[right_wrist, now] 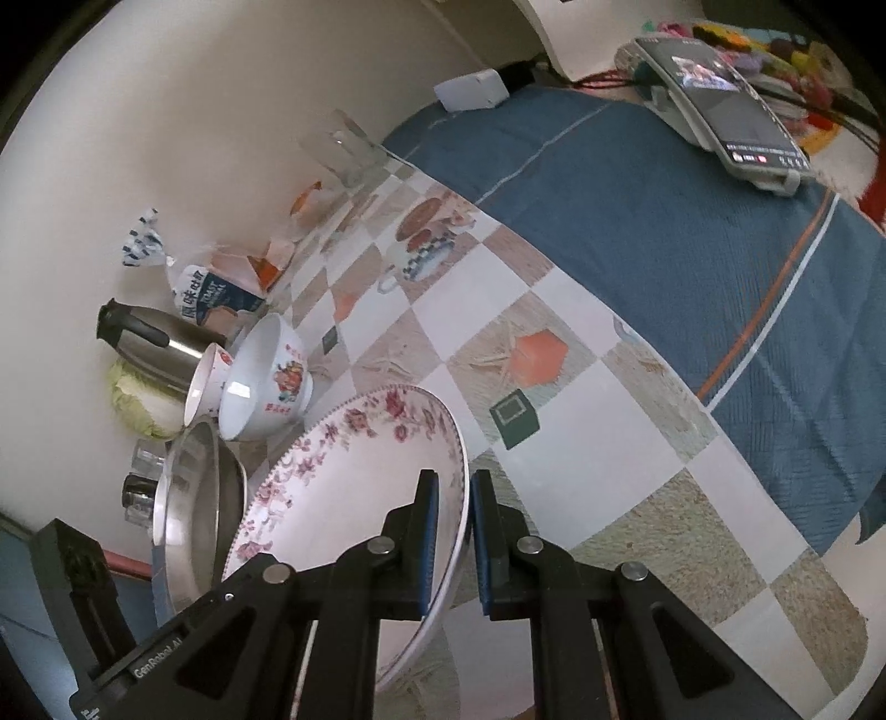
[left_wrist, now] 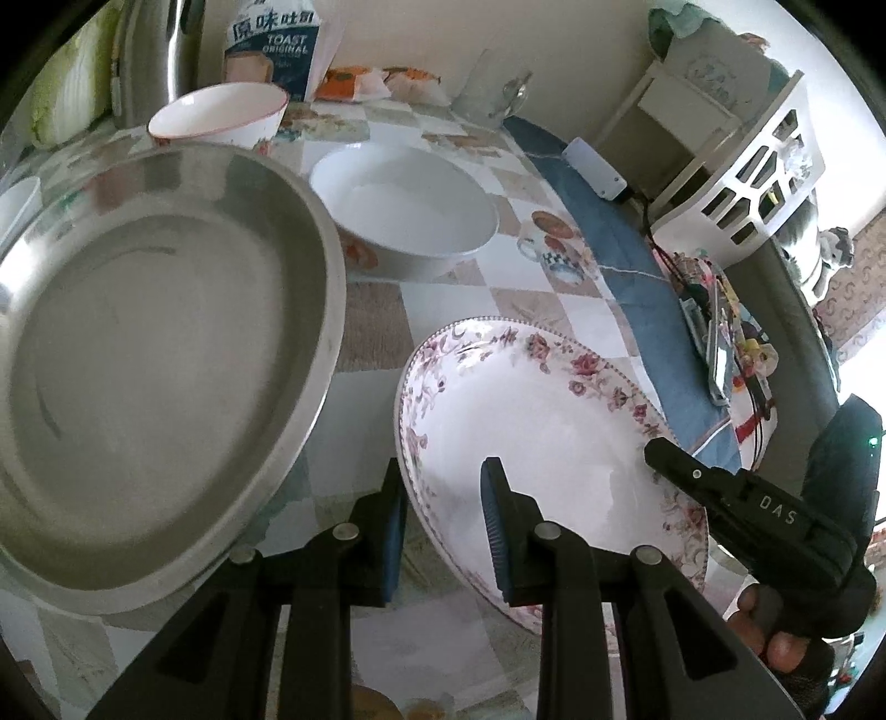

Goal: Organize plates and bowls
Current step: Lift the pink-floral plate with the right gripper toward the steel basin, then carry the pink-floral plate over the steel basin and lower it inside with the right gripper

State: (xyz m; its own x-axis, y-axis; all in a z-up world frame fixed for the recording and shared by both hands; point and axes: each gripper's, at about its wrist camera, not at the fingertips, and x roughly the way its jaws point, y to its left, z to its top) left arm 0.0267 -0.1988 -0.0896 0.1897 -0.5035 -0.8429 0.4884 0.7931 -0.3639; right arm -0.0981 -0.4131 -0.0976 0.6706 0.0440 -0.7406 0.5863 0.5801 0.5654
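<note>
- The right gripper (right_wrist: 454, 531) has its two blue-padded fingers closed onto the rim of the floral plate (right_wrist: 354, 476), one finger inside the dish and one outside, with the edge pinched between them.
- In the left wrist view, the same right gripper (left_wrist: 664, 454) reaches in from the right side and meets the far rim of the floral plate (left_wrist: 531, 432).
- The left gripper (left_wrist: 443, 520) straddles the near rim of that plate: its jaws stand partly open, and the left pad sits just outside the rim while the right pad sits over the white inner surface. Whether the pads press on the rim I cannot tell.
- The floral plate is tilted, with the side held by the right gripper raised off the checked tablecloth (left_wrist: 454, 299).
- A large steel pan (left_wrist: 149, 354) lies just left of the plate; in the right wrist view this steel pan (right_wrist: 194, 515) shows beside the plate's far edge.
- Behind the plate stands a wide white bowl (left_wrist: 404, 210), and farther back a red-rimmed bowl (left_wrist: 216, 116).
- In the right wrist view, the white bowl (right_wrist: 266, 376) shows a red printed motif on its outer wall.
- A toast bag (left_wrist: 277, 44), a steel kettle (right_wrist: 149, 343) and a cabbage (right_wrist: 138, 410) stand along the wall.
- A blue cloth (right_wrist: 664, 221) covers the table's right part, with a phone (right_wrist: 725, 105) on it.
</note>
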